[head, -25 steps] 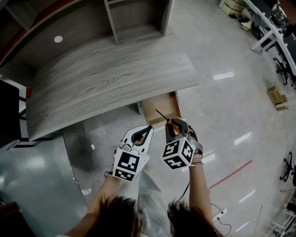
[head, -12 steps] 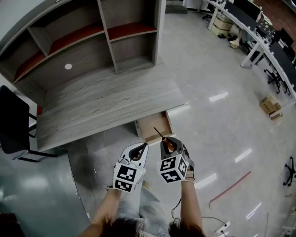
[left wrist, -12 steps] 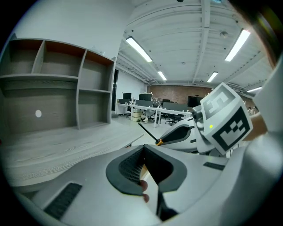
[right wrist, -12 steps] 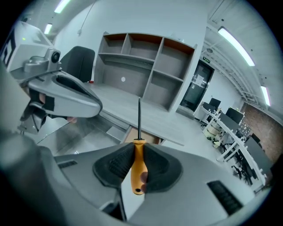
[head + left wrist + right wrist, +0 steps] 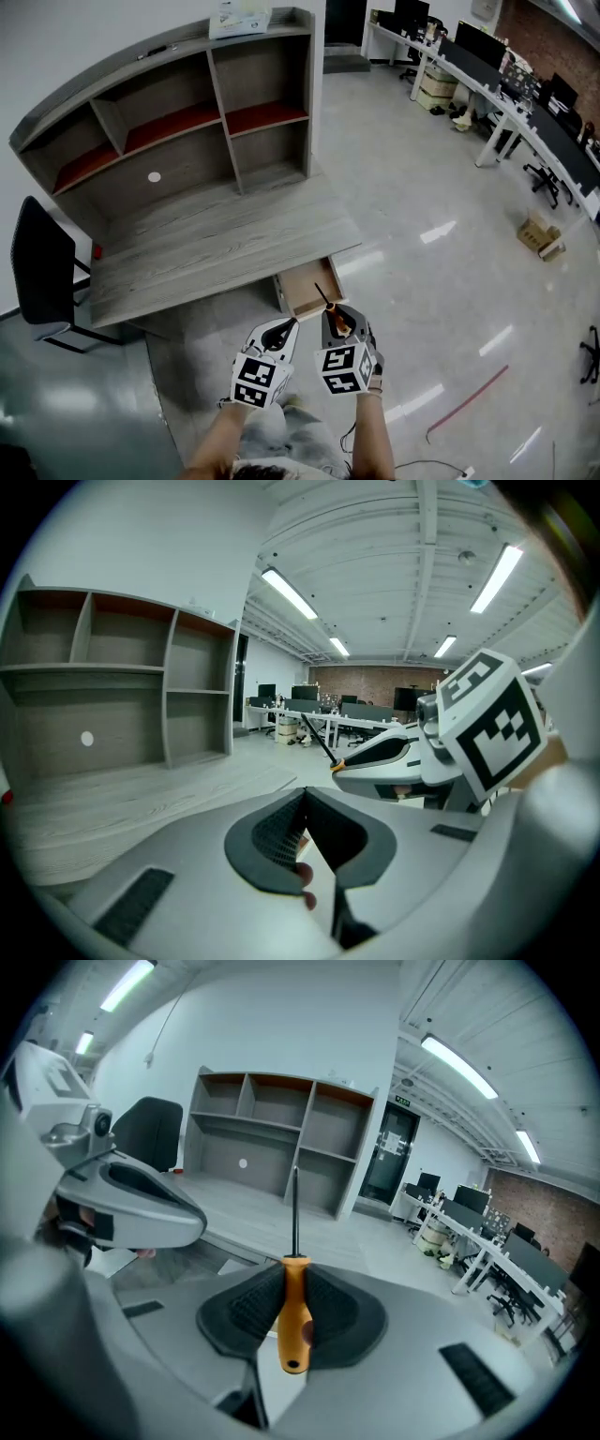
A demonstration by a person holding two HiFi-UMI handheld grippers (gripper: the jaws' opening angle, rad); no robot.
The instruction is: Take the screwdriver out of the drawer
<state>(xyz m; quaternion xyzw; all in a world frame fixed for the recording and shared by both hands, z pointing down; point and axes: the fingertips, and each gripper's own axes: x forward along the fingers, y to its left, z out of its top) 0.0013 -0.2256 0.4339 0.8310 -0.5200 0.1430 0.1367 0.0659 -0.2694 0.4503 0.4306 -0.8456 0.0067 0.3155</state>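
Gripped the screwdriver by its orange handle in the fingers of the right gripper, shaft pointing far, up clear of the open drawer under the tabletop. Held the left gripper alongside, fingers pressed together, empty.

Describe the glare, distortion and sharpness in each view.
Head view: white glare streaks on the glossy floor, and the shelf unit top bows. Left gripper view: heavy fisheye, black corners, bright strip lights overhead. Right gripper view: same fisheye; the screwdriver handle is sharp and evenly lit.
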